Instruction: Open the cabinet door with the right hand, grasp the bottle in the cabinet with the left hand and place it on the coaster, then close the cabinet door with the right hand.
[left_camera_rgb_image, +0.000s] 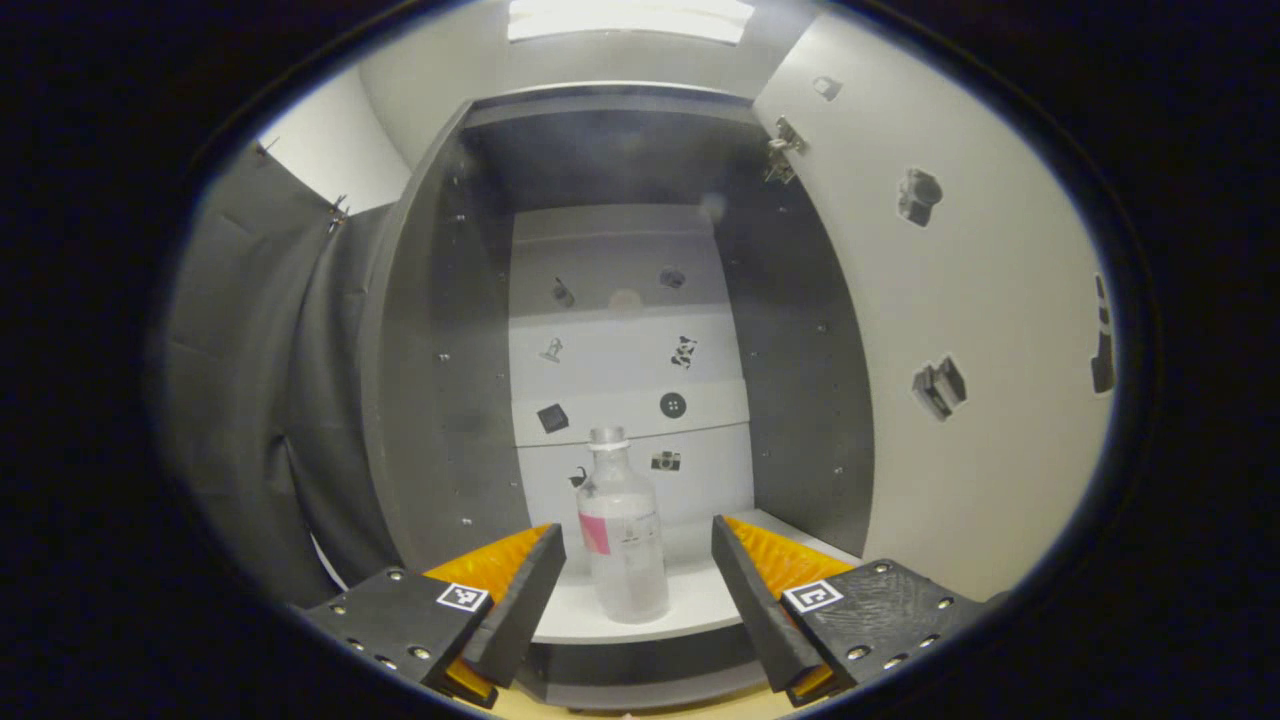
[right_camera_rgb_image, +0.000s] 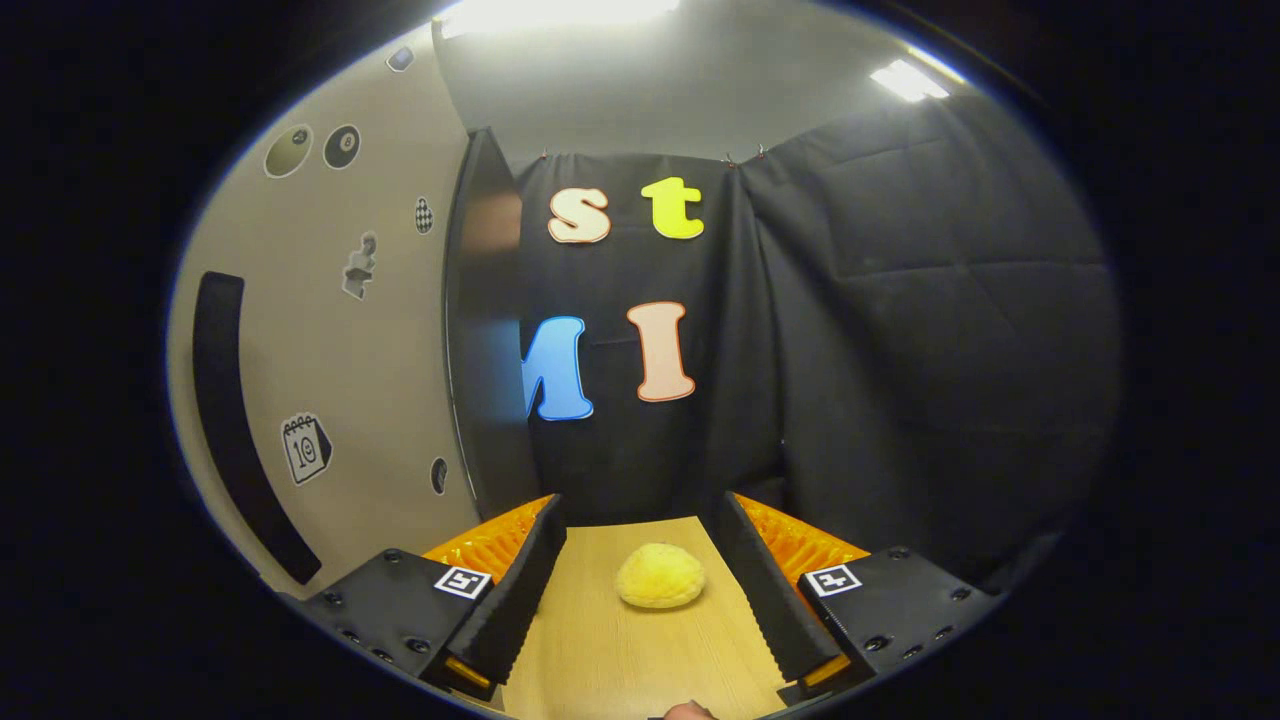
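Facing the bottle (left_camera_rgb_image: 622, 530) inside the open cabinet (left_camera_rgb_image: 800, 380), left gripper (left_camera_rgb_image: 638, 570) and right gripper (right_camera_rgb_image: 640, 560) both gaping wide, holding nothing.

Ceiling lamps (right_camera_rgb_image: 905, 78) glare at twelve and one o'clock; cabinet (left_camera_rgb_image: 620, 180) interior dim, hazy; edges bend and blur.

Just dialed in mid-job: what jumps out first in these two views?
The clear plastic bottle with a pink label stands upright on the white cabinet shelf, framed between the open left tongs, with the pale cabinet door swung open. In the right gripper view, a yellow sponge-like lump lies on the wooden table between the open right tongs.
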